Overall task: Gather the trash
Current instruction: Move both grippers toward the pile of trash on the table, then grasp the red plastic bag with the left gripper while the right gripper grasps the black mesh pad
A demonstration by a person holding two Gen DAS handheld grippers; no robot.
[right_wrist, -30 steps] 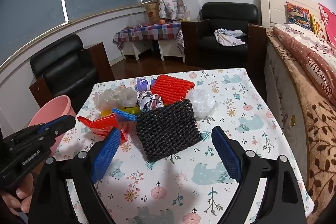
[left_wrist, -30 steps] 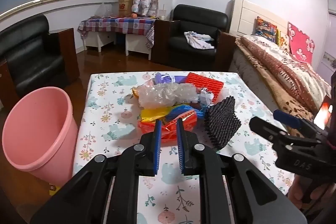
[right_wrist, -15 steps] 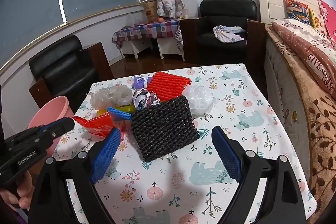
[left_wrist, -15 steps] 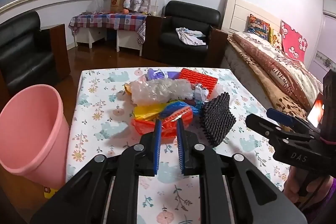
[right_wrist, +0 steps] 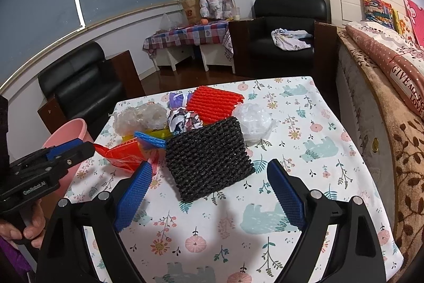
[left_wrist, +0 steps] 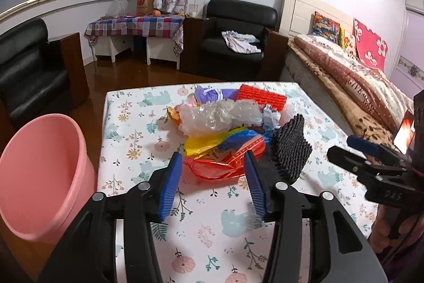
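Several pieces of trash lie heaped on the far half of the table (left_wrist: 127,129), which is covered with a floral, bear-print cloth. Nearest the grippers: an orange-red plastic wrapper (left_wrist: 225,163) and, just beside it to the right, a black foam net (right_wrist: 206,158) lying flat in the right wrist view and seen edge-on in the left wrist view. Behind these sit a yellow wrapper (left_wrist: 204,143) and a blue wrapper (left_wrist: 238,137), overlapping. Crumpled clear plastic (left_wrist: 217,116) rests on top of the yellow piece. A crumpled printed paper ball (right_wrist: 184,120) touches the far edge of the black net. A red foam net (right_wrist: 213,104) lies behind that, with a purple item (right_wrist: 176,98) at its left. A white plastic wad (right_wrist: 253,121) sits just right of the black net.

Left gripper (left_wrist: 213,177): jaws have just been opening and now stand apart, empty, with the orange-red wrapper seen in the gap beyond the tips; pads not pressing on anything. Right gripper (right_wrist: 206,192): jaws wide apart, empty, near edge of black net framed between them, no contact visible.

Pink bin (left_wrist: 34,177) stands on the floor at the table's left edge, mouth tilted toward the camera. Hands hold each gripper handle. Black armchairs, a bed and a checked side table are behind.
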